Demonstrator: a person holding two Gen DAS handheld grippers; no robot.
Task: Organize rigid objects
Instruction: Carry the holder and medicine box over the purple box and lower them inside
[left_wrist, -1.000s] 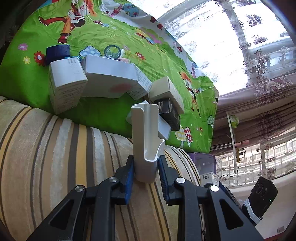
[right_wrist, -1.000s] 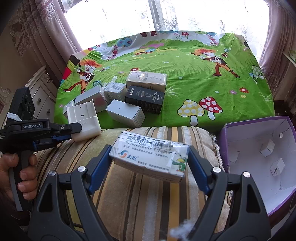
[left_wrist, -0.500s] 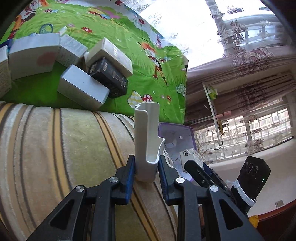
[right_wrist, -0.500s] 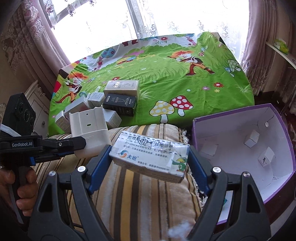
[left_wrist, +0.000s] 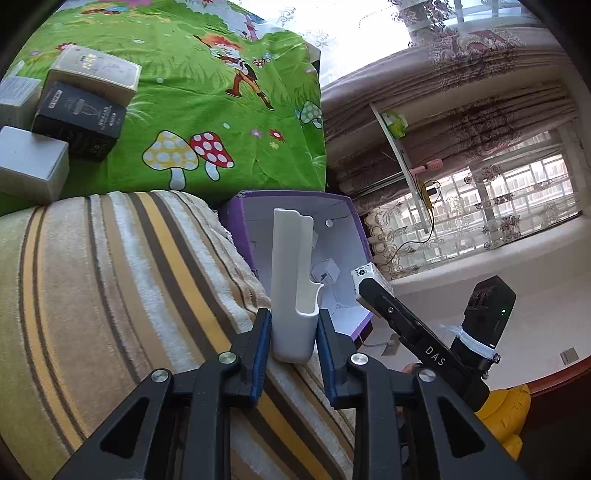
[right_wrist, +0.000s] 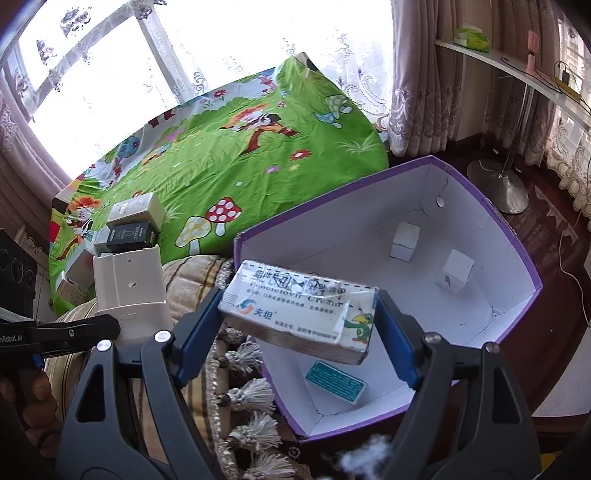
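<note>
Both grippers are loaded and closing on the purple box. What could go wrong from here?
1. The medicine carton is pinched only at its ends by the right gripper; it may twist out and miss the purple box.
2. The left gripper grips just the base of the tall white plastic holder, which could lever loose.
3. Both grippers converge, risking collision.

Both wrist views — purple box (right_wrist: 495, 236) shared

The left hand-held gripper (left_wrist: 294, 339) is pinching a white plastic holder (left_wrist: 293, 288) upright between its blue pads (left_wrist: 260, 350), gripping near its base. The right hand-held gripper (right_wrist: 299, 325) is clamping a cream carton (right_wrist: 299, 310) across its short ends, holding it level. The person's left hand (right_wrist: 35, 406) is gripping the left handle.
</note>
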